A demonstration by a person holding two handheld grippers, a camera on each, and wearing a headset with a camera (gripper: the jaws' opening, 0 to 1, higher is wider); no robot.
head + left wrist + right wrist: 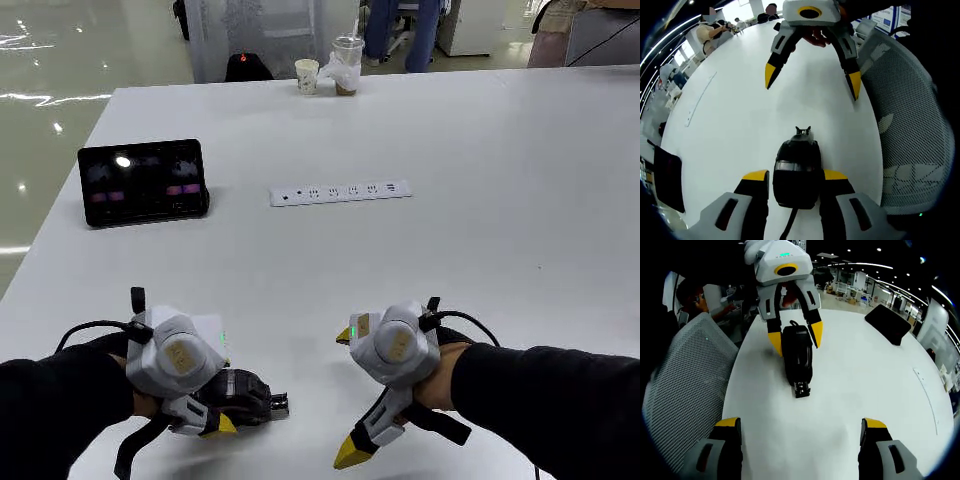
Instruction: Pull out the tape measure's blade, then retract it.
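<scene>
Down near the front of the white table, the left gripper is clamped on the black tape measure, 1 yellow-tipped jaw on each side of the case. The blade hook sits at the case mouth, pointing toward the right gripper, whose 2 jaws are spread wide and hold nothing. Farther back lie a power strip and a dark tablet
</scene>
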